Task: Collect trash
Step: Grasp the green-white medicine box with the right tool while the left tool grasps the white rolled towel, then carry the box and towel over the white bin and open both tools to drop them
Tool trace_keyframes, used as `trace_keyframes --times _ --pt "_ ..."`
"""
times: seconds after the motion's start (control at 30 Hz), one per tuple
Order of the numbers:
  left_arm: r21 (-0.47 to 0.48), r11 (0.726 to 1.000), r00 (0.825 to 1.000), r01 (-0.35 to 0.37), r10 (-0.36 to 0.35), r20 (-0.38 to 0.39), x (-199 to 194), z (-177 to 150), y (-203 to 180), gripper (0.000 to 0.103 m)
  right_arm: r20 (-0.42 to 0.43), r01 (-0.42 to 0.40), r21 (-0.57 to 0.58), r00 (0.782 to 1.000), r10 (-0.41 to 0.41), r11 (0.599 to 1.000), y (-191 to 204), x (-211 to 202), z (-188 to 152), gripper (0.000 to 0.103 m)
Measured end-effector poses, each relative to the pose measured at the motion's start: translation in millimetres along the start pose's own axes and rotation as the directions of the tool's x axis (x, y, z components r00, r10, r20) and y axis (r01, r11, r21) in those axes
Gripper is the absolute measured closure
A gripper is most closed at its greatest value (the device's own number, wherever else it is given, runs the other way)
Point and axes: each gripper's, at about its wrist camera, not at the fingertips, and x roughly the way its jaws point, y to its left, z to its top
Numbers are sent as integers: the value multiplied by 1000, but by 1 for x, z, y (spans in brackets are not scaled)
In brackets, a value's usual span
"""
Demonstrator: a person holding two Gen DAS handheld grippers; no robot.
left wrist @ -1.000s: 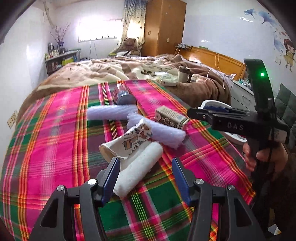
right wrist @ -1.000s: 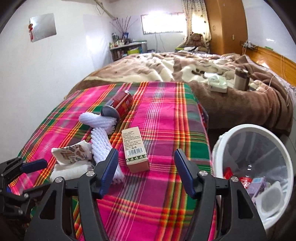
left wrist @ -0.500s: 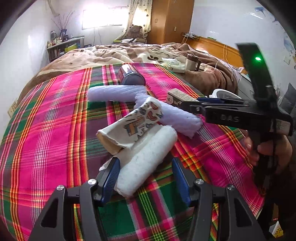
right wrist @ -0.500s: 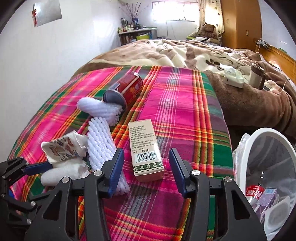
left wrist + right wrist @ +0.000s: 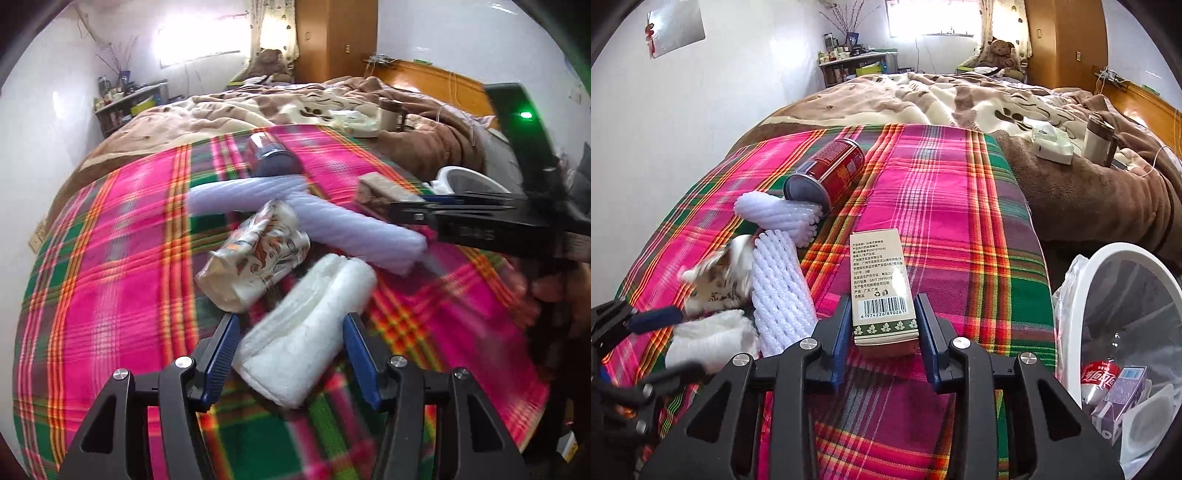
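Observation:
Trash lies on a plaid blanket (image 5: 110,258). My left gripper (image 5: 291,356) is open, its fingers on either side of a white foam roll (image 5: 306,332). A crumpled patterned paper cup (image 5: 255,254) lies just beyond it, with two white foam net sleeves (image 5: 351,232) and a red can (image 5: 831,173) further off. My right gripper (image 5: 882,332) has closed on the near end of a beige carton (image 5: 881,284) with a barcode; both pads touch its sides. The right gripper also shows in the left wrist view (image 5: 406,210).
A white trash bin (image 5: 1082,295) stands beside the bed at the right, holding a cola can (image 5: 1099,376), a purple carton and lids. Beyond the plaid blanket lie a brown quilt, a white box (image 5: 1052,146) and a mug (image 5: 1099,138).
My left gripper has moved forward around the white foam roll. My right gripper has moved forward and narrowed from wide open until its pads meet the carton's sides.

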Motion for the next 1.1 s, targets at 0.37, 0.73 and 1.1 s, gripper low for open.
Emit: trace_keyframes --times 0.37,0.73,1.1 --pt "-11 998 997 65 -65 -49 18 3 -6 37 -3 -19 14 1000 19 1000 -4 1 -1 69" --pt "-93 995 999 34 -34 5 5 1 -5 68 38 -4 25 999 3 1000 -5 -16 -7 69" --pt "-96 995 999 29 -25 45 -9 4 -12 81 92 -7 86 996 -1 996 -13 -39 -15 69"
